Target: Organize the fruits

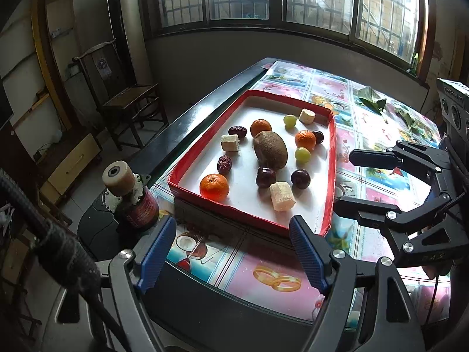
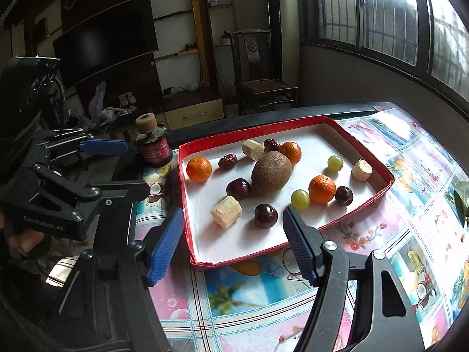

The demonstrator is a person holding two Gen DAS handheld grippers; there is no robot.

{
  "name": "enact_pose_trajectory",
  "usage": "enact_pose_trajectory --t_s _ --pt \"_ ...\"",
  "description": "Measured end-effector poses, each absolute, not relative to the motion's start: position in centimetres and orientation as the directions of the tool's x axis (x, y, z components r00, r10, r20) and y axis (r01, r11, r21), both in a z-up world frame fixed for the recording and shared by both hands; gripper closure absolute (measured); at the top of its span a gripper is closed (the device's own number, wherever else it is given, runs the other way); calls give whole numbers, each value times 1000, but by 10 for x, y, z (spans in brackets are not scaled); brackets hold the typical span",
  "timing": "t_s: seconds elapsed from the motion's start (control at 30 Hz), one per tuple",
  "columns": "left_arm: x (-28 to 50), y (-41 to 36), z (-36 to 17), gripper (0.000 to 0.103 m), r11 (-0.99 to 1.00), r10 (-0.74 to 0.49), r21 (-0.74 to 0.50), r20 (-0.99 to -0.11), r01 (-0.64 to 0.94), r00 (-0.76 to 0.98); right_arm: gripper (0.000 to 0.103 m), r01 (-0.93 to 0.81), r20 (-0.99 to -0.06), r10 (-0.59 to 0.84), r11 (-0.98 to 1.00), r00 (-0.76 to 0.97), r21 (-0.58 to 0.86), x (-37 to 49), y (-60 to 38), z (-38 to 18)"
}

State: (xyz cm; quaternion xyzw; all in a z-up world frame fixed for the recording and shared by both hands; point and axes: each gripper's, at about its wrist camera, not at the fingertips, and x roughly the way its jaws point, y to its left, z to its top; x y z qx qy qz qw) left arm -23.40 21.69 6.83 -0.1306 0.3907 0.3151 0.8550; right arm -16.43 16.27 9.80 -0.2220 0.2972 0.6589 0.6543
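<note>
A red-rimmed tray (image 1: 332,152) (image 2: 255,130) with a white floor lies on the patterned table. It holds a brown kiwi (image 1: 269,149) (image 2: 271,173), three mandarins, one of them at the near left (image 1: 214,187), two green grapes (image 1: 302,155), three dark cherries (image 2: 265,215), two red dates (image 1: 224,164) and three pale banana chunks (image 2: 226,211). My left gripper (image 1: 233,252) (image 2: 132,167) hovers open before the tray's near corner, holding nothing. My right gripper (image 2: 233,245) (image 1: 346,180) stands open beside the tray's right side, also with nothing between its pads.
A dark bottle with a spool-shaped cap (image 1: 137,202) (image 2: 154,149) stands at the table's edge, just left of the tray. Green leaves (image 1: 370,99) lie on the cloth behind the tray. A wooden chair (image 1: 129,99) stands on the floor past the table.
</note>
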Motion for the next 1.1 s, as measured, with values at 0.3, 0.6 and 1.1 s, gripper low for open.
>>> enact_pose_trajectory --t_s 0.3,0.6,1.1 --pt "-245 211 72 23 770 439 21 -743 -638 505 32 -997 -678 733 -1 -52 75 -175 155 105" --pt "-252 209 77 23 771 431 -1 -735 -636 524 32 -998 -678 734 -3 -42 58 -182 148 107" --pt "-262 212 80 23 752 437 -34 -722 -658 537 32 -998 -681 729 -35 -60 50 -193 147 108"
